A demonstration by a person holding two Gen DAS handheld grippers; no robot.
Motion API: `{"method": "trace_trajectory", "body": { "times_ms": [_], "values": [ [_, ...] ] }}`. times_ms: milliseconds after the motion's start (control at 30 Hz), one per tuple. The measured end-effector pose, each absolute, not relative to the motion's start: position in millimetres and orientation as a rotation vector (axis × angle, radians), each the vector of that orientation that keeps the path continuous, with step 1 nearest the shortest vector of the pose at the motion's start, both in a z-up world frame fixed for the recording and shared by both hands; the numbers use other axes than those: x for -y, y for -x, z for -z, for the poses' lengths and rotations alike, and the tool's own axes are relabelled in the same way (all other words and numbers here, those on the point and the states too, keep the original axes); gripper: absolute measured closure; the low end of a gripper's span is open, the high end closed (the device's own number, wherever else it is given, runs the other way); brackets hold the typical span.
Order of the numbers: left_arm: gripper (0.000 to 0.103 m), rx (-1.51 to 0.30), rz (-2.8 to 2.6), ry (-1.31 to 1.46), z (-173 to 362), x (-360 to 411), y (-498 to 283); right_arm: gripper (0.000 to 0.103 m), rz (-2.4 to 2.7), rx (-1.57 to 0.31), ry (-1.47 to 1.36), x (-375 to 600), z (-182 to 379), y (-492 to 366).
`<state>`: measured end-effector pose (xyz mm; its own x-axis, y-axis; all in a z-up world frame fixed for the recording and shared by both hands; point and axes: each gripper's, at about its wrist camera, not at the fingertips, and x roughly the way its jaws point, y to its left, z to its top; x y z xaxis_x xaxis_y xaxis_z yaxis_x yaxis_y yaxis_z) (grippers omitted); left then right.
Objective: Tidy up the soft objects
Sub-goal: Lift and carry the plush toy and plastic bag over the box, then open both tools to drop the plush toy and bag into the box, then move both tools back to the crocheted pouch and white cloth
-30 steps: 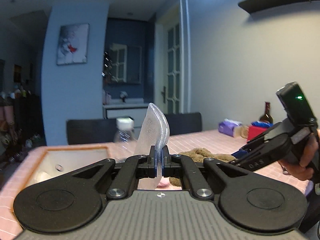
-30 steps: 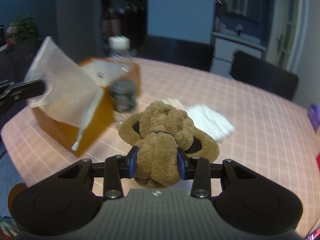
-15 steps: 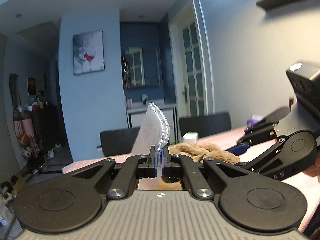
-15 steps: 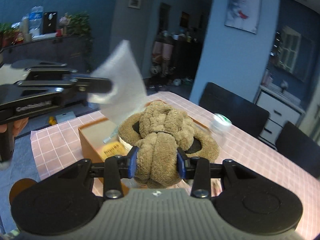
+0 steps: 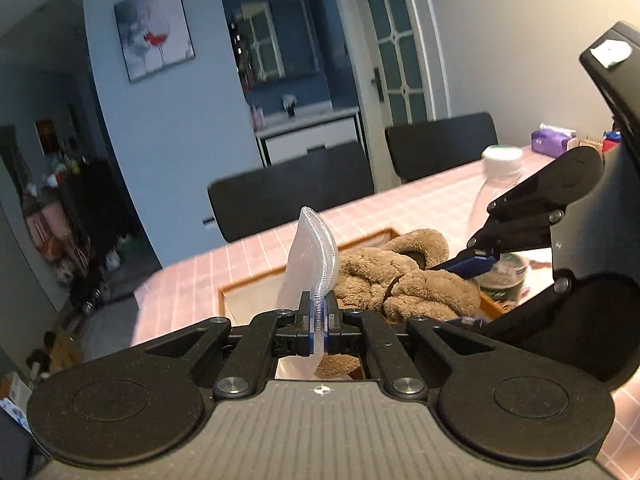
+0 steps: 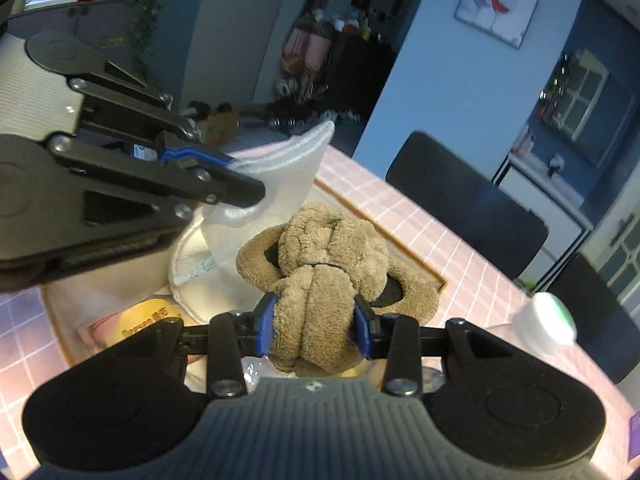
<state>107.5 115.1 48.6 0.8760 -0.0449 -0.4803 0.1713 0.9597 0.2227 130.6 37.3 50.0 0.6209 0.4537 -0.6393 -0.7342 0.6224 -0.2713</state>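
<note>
The left gripper (image 5: 319, 320) pinches a thin white mesh cloth (image 5: 310, 258) that stands upright between its pads. Just beyond, the right gripper (image 5: 476, 258) holds a brown plush toy (image 5: 400, 276) over an open cardboard box (image 5: 248, 294) on the pink checked table (image 5: 288, 240) — a clear bottle (image 5: 496, 184) stands behind.

Brown plush toy (image 6: 320, 276) and sheer white pouch (image 5: 310, 264) — both held above the open box (image 5: 240, 292).

**No lettering clear enough to read**

The one bit of print sits on a yellow packet (image 6: 149, 317) inside the orange box (image 6: 434, 274) — dark characters along its curved edge, too blurred to make out. The framed picture (image 5: 155, 35) on the wall shows wine glasses, no words.
</note>
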Motion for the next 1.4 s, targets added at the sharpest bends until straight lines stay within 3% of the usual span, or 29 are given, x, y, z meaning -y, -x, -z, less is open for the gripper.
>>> {"method": "trace_trajectory", "body": {
  "times_ms": [433,567,667,733,767,967,1400],
  "values": [
    [0.097,-0.787,0.085,-0.329,-10.6,-123.2,-142.3,0.059,-0.693,-0.694,0.584,-57.8,-13.0,-163.0],
    [0.089,-0.865,0.094,-0.334,-5.9,-123.7,-141.4,0.056,-0.693,-0.714,0.584,-55.3,-7.2,-170.4],
    [0.089,-0.874,0.093,-0.342,-5.3,-125.6,-137.1,0.055,-0.697,-0.711,0.569,-54.8,-6.1,-169.1],
    [0.079,-0.872,0.098,-0.338,-6.4,-128.0,-137.0,0.053,-0.703,-0.701,0.570,-56.0,-7.1,-172.2],
    [0.067,-0.870,0.103,-0.330,-7.8,-128.8,-135.2,0.052,-0.705,-0.692,0.576,-55.7,-8.9,-171.2],
    [0.037,-0.852,0.117,-0.285,-22.5,-136.8,-124.1,0.049,-0.739,-0.621,0.626,-52.2,-23.3,-154.5],
    [0.034,-0.661,0.169,-0.303,-66.6,-105.1,-66.2,0.045,-0.797,-0.485,0.599,4.7,-71.8,-95.7]
  ]
}}
